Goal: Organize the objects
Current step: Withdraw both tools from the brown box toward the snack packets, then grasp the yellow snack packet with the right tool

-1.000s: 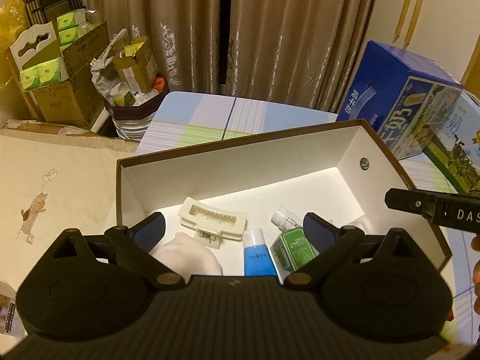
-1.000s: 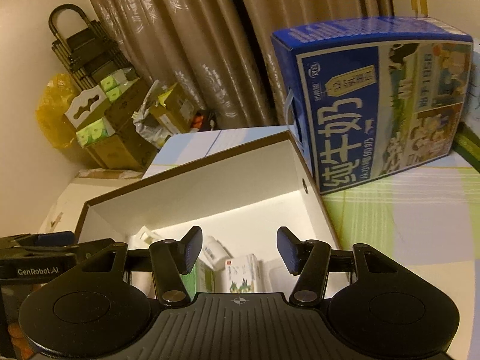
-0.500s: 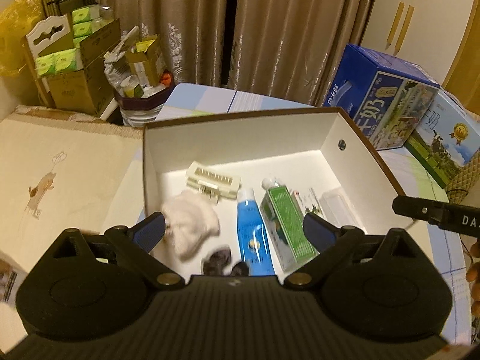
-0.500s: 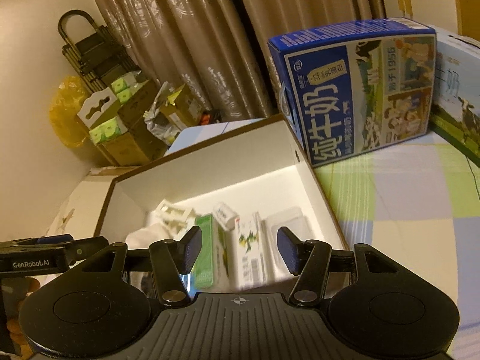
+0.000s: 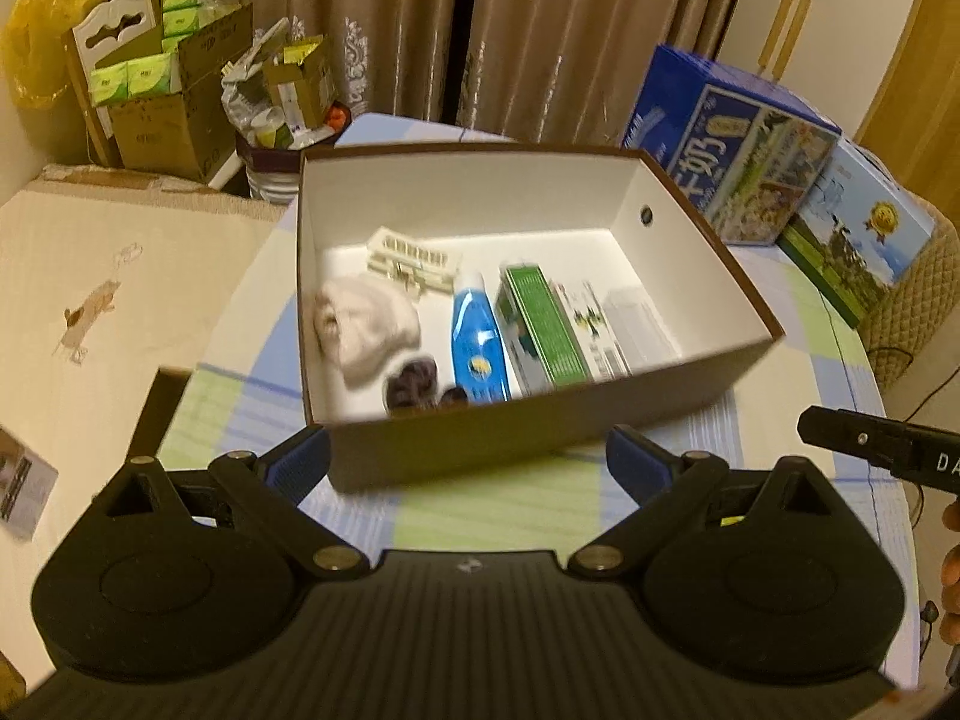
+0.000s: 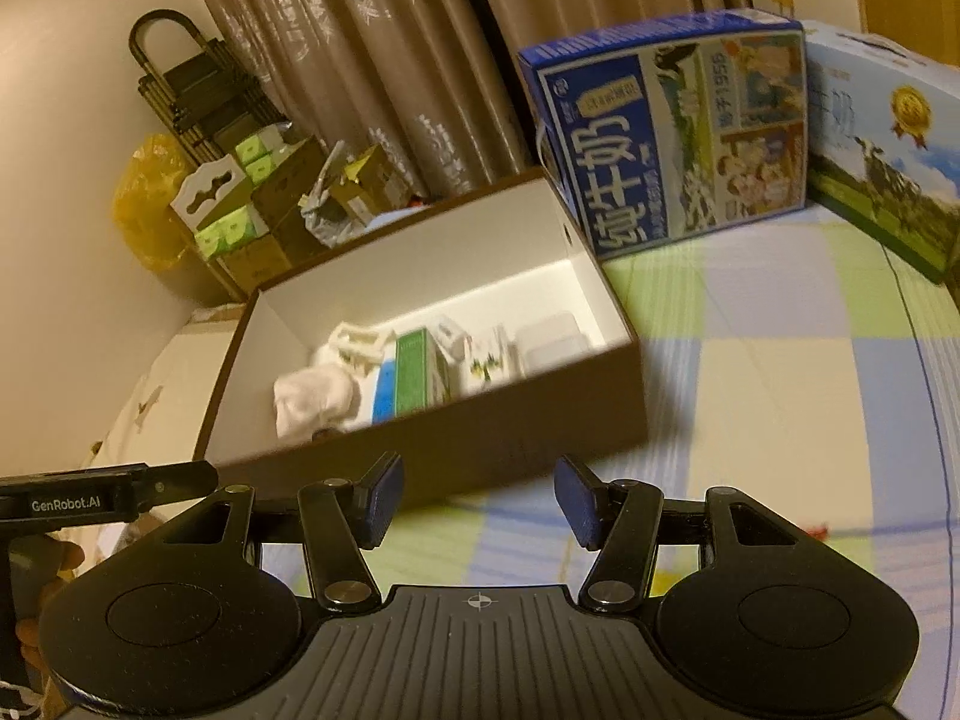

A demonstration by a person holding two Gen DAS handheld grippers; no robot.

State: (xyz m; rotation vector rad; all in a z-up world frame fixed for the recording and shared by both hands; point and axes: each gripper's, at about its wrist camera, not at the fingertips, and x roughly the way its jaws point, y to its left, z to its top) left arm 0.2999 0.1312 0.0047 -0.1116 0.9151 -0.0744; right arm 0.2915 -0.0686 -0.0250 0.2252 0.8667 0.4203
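The left gripper (image 5: pixel 468 462) is spread wide and empty, just short of the near wall of the brown box (image 5: pixel 456 450) on the desk (image 5: pixel 498 504). The white-lined box holds a hair clip (image 5: pixel 414 258), a rolled cloth (image 5: pixel 366 324), a blue tube (image 5: pixel 477 339), a green carton (image 5: pixel 543 327) and, only visible here, dark small items (image 5: pixel 414 387). The right gripper (image 6: pixel 477 504) is also wide and empty, near the box's front wall (image 6: pixel 444 450); bare checked desk (image 6: pixel 780 396) lies to its right, bounded by a blue milk carton (image 6: pixel 672 132).

Black tongs (image 5: pixel 468 465), blue-padded fingertips (image 6: pixel 384 495)
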